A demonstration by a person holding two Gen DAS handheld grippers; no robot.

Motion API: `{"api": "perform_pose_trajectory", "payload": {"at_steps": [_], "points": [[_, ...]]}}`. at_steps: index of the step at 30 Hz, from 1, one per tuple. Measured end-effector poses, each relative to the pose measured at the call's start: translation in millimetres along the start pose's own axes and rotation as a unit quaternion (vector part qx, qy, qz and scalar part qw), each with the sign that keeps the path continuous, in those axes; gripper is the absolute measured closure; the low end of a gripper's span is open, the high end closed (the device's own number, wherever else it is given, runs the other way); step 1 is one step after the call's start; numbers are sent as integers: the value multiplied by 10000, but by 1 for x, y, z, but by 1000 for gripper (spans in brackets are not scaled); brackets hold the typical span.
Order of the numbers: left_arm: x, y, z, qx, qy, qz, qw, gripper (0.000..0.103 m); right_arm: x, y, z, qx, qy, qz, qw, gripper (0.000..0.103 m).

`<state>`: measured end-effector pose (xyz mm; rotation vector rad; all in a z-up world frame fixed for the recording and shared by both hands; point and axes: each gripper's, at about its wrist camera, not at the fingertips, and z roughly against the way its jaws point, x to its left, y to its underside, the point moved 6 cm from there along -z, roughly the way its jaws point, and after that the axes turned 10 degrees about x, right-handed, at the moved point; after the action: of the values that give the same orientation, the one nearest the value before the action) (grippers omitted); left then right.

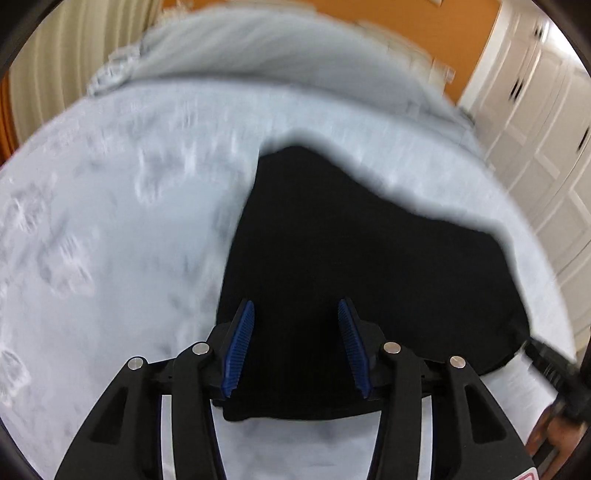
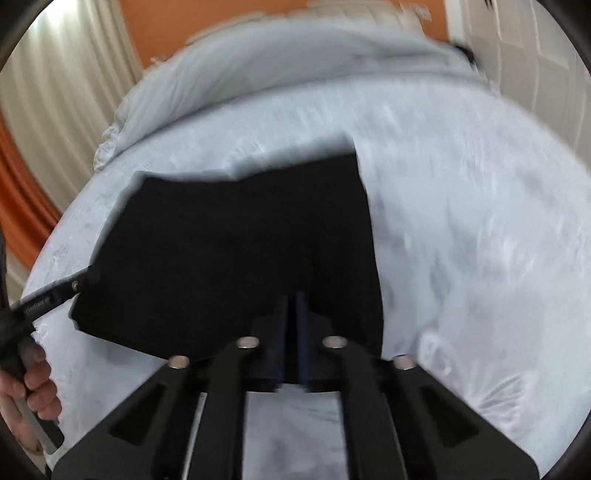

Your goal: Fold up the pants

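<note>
Black pants lie on a pale bedspread, folded into a compact dark shape; they also show in the right wrist view. My left gripper is open, its blue pads spread over the near edge of the pants, with fabric between them but not pinched. My right gripper is shut on the near edge of the pants, its blue pads pressed together around the fabric. The left gripper also shows at the left edge of the right wrist view, at the pants' left corner, held by a hand.
Pillows lie at the head of the bed. An orange wall stands behind, curtains to the left and white wardrobe doors to the right. Both views are motion-blurred.
</note>
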<state>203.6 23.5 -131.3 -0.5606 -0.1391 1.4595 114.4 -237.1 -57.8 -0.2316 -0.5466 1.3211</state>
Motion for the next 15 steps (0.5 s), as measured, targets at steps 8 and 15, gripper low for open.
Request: {"api": "perform_pose_trajectory", "payload": {"at_steps": [8,15], "points": [[-7,-5,9,-91,-162,-19,9998,48,-3,-1,-2,-40,247,146,9996,103],[-5,0,62,-807,-370,20,9960,46,37,17,73,-639,556,498,9952,96]]}}
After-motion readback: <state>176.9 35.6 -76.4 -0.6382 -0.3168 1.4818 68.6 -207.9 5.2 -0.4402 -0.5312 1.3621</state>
